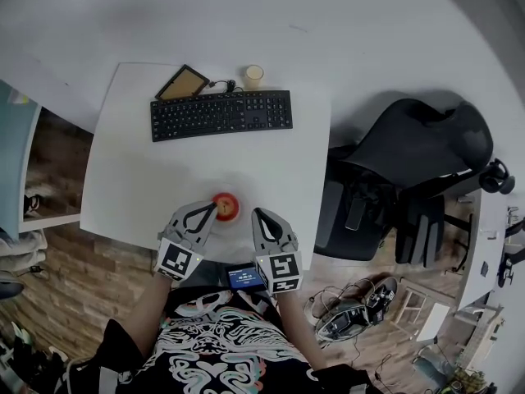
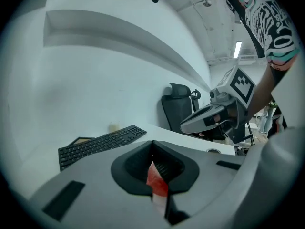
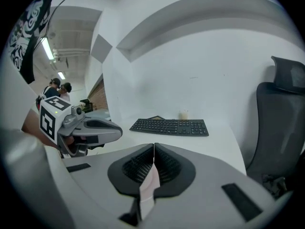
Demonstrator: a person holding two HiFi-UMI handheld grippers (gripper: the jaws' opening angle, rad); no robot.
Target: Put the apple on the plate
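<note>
**A:** What is to be watched on the left?

**B:** The left hand-held gripper (image 1: 210, 211) is seen with its jaws pressed fully together and nothing clamped. Only a strip of red is glimpsed through the slot behind them. Its tip is held just beside the apple (image 1: 225, 204), which is seated on the small plate (image 1: 227, 220) near the front edge of the counter (image 1: 164, 179).

**A:** What could be upset, then?

**B:** The placing is judged to be done already. If that tip were swung sideways, the apple could be nudged and rolled off the plate. The plate itself could also be shoved over the counter's edge.

**A:** And on the right?

**B:** The right hand-held gripper (image 1: 257, 215) is likewise closed on nothing, near the plate's other side. The same knock could be dealt from there if it were drawn away carelessly. A straight lift is advised for both.
</note>
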